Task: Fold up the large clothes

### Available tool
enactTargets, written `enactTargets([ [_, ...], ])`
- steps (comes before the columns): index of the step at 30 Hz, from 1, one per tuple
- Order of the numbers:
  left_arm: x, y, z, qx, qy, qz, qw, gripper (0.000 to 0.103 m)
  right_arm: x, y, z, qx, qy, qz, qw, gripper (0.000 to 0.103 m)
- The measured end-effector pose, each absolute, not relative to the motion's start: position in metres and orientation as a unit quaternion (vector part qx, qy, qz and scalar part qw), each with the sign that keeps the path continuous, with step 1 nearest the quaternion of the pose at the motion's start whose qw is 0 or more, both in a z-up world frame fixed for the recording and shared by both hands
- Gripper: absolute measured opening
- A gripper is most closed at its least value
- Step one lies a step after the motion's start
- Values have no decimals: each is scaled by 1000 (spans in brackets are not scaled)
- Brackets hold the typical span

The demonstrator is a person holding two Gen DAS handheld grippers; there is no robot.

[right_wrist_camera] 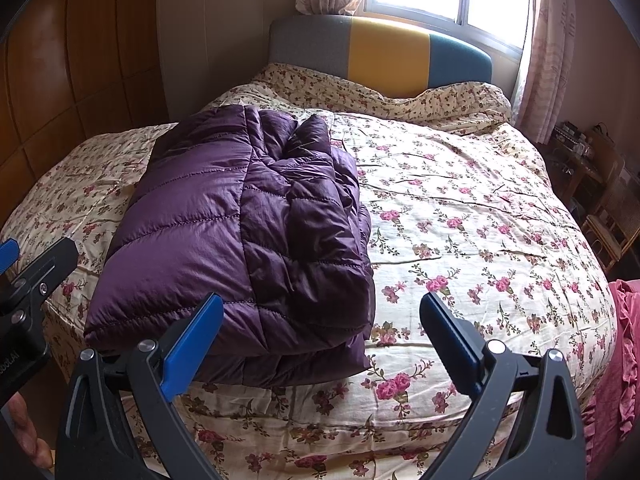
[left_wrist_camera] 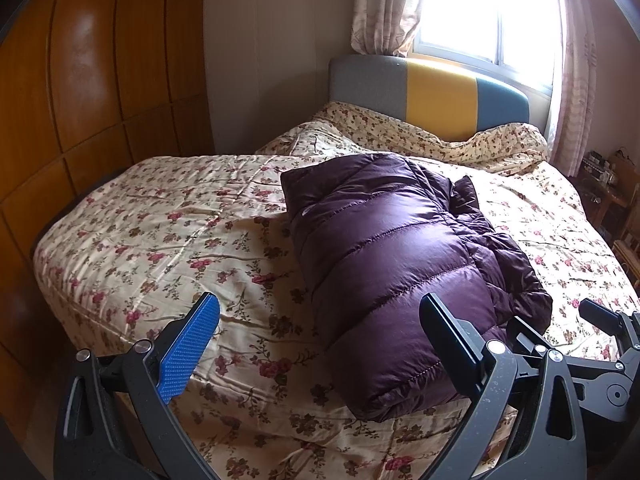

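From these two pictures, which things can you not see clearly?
- Underside of the folded purple jacket: hidden by its own top layers, both views.
- Outside the window: washed out by glare, both views.
- Small things on the wooden shelf: too small, right view.
- Pink cloth: cut off by the right edge.

Folded purple down jacket (right_wrist_camera: pixel 240 240) on floral bedspread (right_wrist_camera: pixel 480 240), right claw (right_wrist_camera: pixel 320 344) spread wide, empty, just before it.
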State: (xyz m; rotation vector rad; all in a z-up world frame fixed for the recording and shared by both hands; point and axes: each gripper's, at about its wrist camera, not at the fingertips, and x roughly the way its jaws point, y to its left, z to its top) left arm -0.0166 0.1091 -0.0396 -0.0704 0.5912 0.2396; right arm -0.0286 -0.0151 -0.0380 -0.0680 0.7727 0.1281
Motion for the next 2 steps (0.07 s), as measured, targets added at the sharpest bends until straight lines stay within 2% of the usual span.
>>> enactTargets([
  [2,-16,109,-40,-37,292,117,948,99,-29,-15,-38,-34,377,63,924,98],
])
